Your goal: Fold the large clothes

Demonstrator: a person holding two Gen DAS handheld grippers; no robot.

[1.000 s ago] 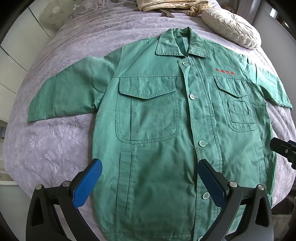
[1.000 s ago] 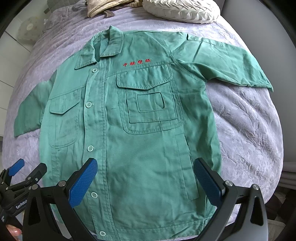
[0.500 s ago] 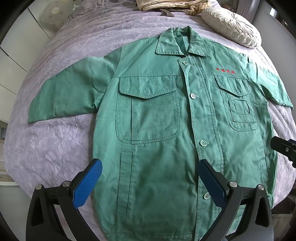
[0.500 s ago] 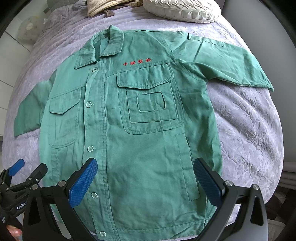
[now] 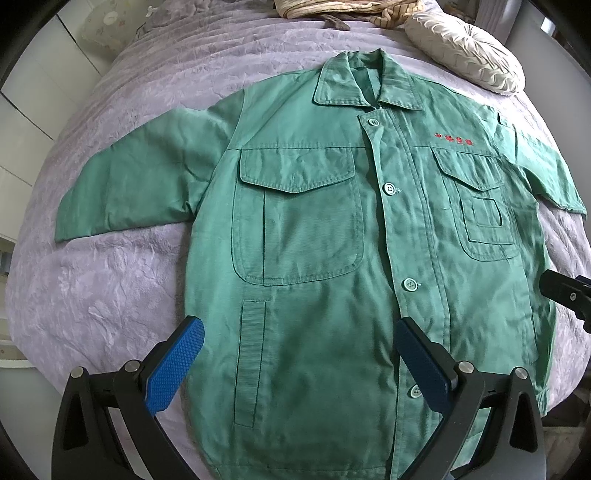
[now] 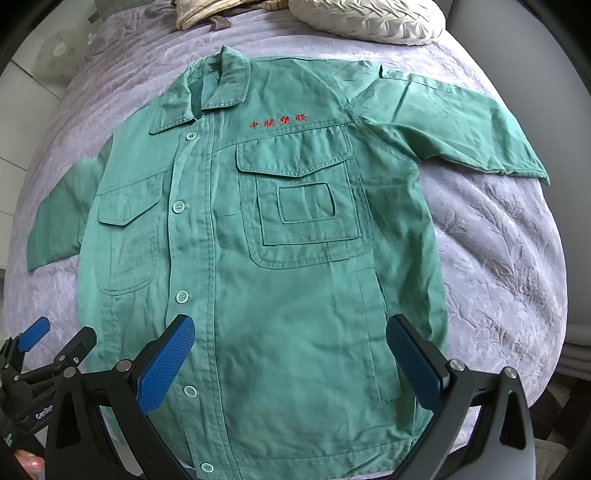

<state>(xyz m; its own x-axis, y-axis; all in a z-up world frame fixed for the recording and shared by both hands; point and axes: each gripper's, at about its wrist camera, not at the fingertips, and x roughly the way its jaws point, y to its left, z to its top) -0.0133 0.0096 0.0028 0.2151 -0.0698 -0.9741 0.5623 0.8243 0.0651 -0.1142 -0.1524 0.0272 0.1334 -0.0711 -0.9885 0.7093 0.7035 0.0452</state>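
— Progress so far?

— Jacket [image 5: 314, 258] is spread flat on the bed [image 5: 110, 288], front up, buttoned down the middle, collar toward the pillow [image 5: 465, 55] at the far end. Both sleeves lie straight out to the sides. I judge nothing folded yet: no sleeve brought in, no side turned over, hem still at my end of the bed.

— And your grippers?

— My left gripper [image 5: 295, 365] hangs over the lower left part of the jacket, fingers spread wide, nothing between them. My right gripper [image 6: 291, 362] hangs over the lower right part, fingers just as wide apart, nothing held either. Neither seems to touch the cloth, though from these views I can't be sure of the height.

— So what's left?

— All of it, as I see it. The left sleeve [image 5: 140, 199] and the right sleeve [image 6: 461, 129] each need folding in across the chest, then likely the sides, then the hem up toward the collar [image 5: 369, 81]. The cloth looks smooth enough to start without more flattening.

— Anything in the way?

— A bundle of striped cloth [image 5: 332, 9] beside the pillow, well clear of the jacket.
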